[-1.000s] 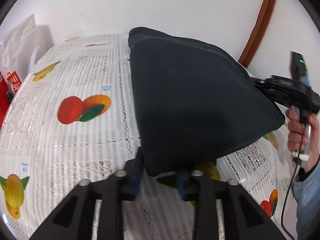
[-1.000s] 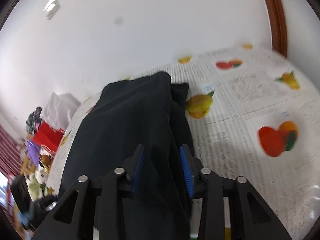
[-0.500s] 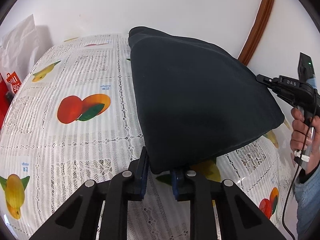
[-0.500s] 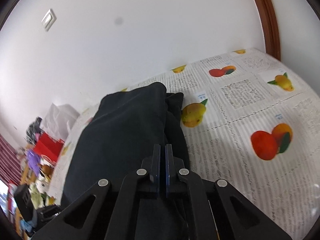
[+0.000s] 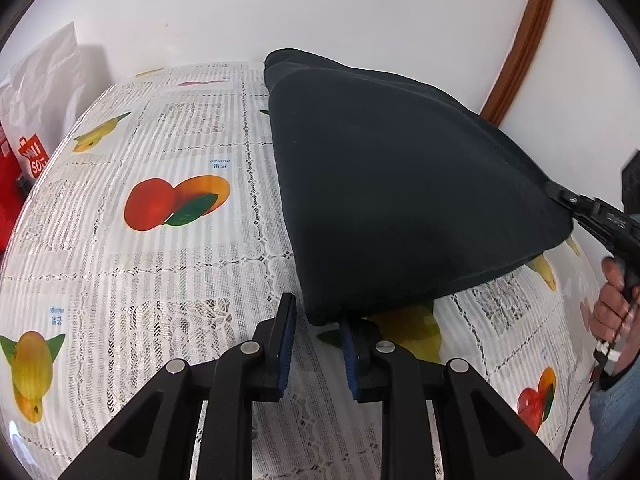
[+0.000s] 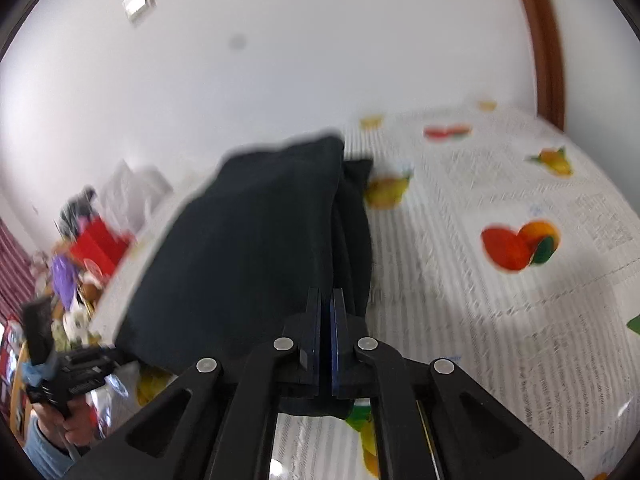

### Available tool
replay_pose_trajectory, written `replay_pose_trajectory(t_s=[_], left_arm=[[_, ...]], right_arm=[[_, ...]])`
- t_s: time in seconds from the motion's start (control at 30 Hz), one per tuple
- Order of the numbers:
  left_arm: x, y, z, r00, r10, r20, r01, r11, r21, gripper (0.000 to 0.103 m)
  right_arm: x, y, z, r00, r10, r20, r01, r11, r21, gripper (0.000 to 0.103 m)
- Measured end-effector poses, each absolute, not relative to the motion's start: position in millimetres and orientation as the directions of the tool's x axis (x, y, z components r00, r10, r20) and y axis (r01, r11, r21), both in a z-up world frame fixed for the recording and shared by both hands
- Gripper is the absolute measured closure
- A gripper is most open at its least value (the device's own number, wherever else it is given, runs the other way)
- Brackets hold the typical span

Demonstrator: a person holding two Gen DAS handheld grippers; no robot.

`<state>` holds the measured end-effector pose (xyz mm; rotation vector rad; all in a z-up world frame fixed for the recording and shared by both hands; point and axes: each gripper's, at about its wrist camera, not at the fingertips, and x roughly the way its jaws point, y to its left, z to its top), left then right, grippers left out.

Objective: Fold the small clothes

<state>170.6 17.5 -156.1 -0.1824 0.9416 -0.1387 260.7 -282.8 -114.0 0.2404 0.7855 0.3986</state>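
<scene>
Two tongs hold one dark garment above a tabletop covered with a lace-and-fruit-print cloth.

Left tongs, lower centre of the left view: jaws set narrow, blue pads either side of the garment's near corner. That corner dips into the gap; whether the pads actually press it cannot be confirmed, since the cloth edge hides the right pad's tip.

Right tongs, lower centre of the right view: jaws drawn fully together, with dark fabric caught between the pads. In the left view the same tool enters from the right edge, clamped on the garment's far right corner; its body is cut off by the frame, and only part of the hand gripping it and a blue sleeve show.

Garment: stretched between the two tools as a raised sheet, occupying the centre and upper right of the left view. Its far end reaches toward the white wall. Whether the underside touches the tabletop is hidden by the fabric itself. In the right view a second layer hangs beside the main panel, but motion blur prevents reading seams or garment type.

Surroundings: a white paper bag and a red bag sit at the left edge of the left view, both cut off. A brown wooden frame curves along the upper right. At the lower left of the right view, a blurred heap of coloured items cannot be identified.
</scene>
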Motion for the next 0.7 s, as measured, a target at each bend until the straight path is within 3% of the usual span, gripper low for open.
replay_pose_trajectory(t_s=[0.47,0.57,0.63,0.7], left_arm=[[147.4,24.0,-144.1,0.596,-0.204,-0.776,0.053,0.975,-0.215,0.082],[139.7,28.2,-132.2,0.609,-0.232,-0.758,0.076,0.969,-0.235,0.082],[135.6,31.4,-122.6,0.624,-0.245,-0.742,0.083,0.965,-0.248,0.072],[139.4,32.3,-113.0,0.637,-0.245,-0.731,0.095,0.966,-0.241,0.069]], right_arm=[[233.0,-293.1,-108.8,0.601,0.36,-0.713,-0.245,0.933,0.264,0.095],[239.1,-292.0,-93.7,0.629,0.341,-0.698,-0.251,0.94,0.233,0.087],[252.8,-287.0,-84.5,0.634,0.302,-0.712,-0.244,0.952,0.186,0.077],[267.6,-280.3,-78.5,0.633,0.289,-0.718,-0.257,0.953,0.158,0.077]])
